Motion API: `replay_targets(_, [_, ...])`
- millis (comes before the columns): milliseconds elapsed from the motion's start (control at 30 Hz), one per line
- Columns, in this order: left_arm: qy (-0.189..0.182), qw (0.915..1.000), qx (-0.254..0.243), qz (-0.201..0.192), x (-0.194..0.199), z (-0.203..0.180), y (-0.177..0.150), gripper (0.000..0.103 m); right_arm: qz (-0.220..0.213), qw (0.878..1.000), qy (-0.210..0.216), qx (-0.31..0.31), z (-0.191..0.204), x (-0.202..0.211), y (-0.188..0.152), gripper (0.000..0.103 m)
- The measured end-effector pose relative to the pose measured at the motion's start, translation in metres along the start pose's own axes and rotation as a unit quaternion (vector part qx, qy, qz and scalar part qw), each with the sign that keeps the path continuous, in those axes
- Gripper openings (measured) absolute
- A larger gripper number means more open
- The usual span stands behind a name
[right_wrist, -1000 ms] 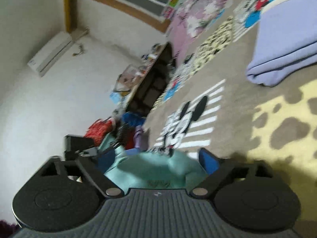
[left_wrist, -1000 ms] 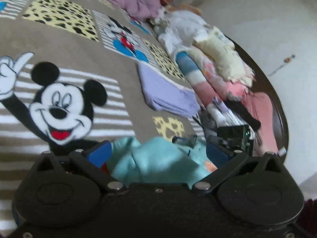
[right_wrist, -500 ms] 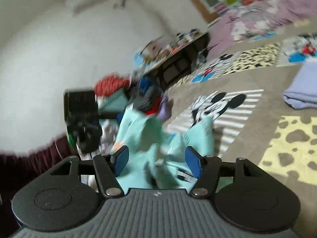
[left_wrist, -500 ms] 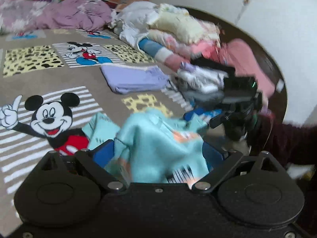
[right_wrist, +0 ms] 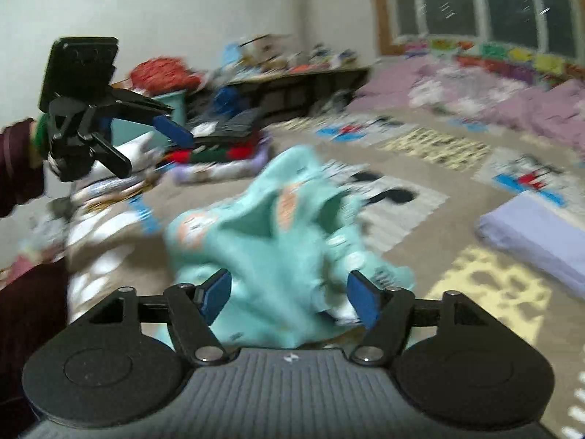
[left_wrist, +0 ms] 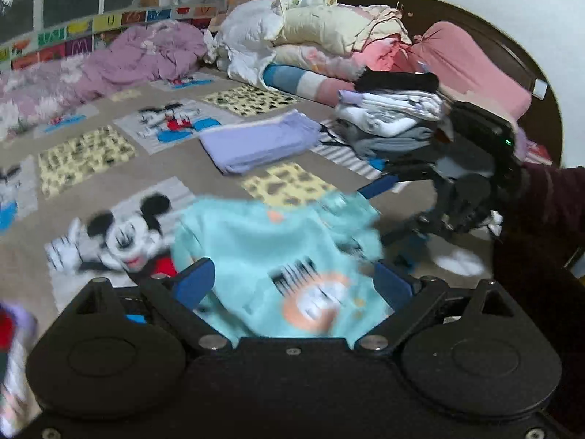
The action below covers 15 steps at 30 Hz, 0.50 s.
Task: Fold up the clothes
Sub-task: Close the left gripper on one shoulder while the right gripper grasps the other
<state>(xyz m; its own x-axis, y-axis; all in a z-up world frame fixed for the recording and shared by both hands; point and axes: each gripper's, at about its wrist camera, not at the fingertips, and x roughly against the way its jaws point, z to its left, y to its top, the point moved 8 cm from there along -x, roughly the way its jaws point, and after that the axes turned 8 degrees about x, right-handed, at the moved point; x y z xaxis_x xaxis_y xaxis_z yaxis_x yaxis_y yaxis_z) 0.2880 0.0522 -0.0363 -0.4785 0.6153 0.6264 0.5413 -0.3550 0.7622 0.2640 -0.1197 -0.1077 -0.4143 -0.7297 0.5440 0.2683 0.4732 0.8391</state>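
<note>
A teal garment with an orange print lies crumpled on the Mickey Mouse blanket. My left gripper stands open, its blue fingers spread to either side of the cloth's near edge. My right gripper shows at the right of the left wrist view, open, just beyond the garment's far corner. In the right wrist view the teal garment is heaped up in front of the open right gripper. The left gripper hangs open at upper left, above and behind the cloth. Motion blur hides the fabric's edges.
A folded lavender cloth lies further back on the blanket. A stack of folded clothes and piled bedding fill the right rear, a purple quilt the back. A dark red sleeve holds the right gripper. More folded clothes lie left.
Both views have swung up from the blanket to a level look across the room. The teal garment has spread out of the fingers into a loose heap on the blanket.
</note>
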Motion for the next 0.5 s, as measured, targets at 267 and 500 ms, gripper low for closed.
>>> replay_targets(267, [-0.057, 0.9954, -0.016, 0.076, -0.071, 0.046, 0.037, 0.095, 0.008, 0.999, -0.015, 0.045, -0.031, -0.016, 0.002, 0.087])
replay_targets(500, [-0.140, 0.9769, -0.005, 0.162, -0.120, 0.062, 0.041, 0.096, 0.017, 0.998, 0.036, 0.057, -0.044, -0.027, 0.003, 0.076])
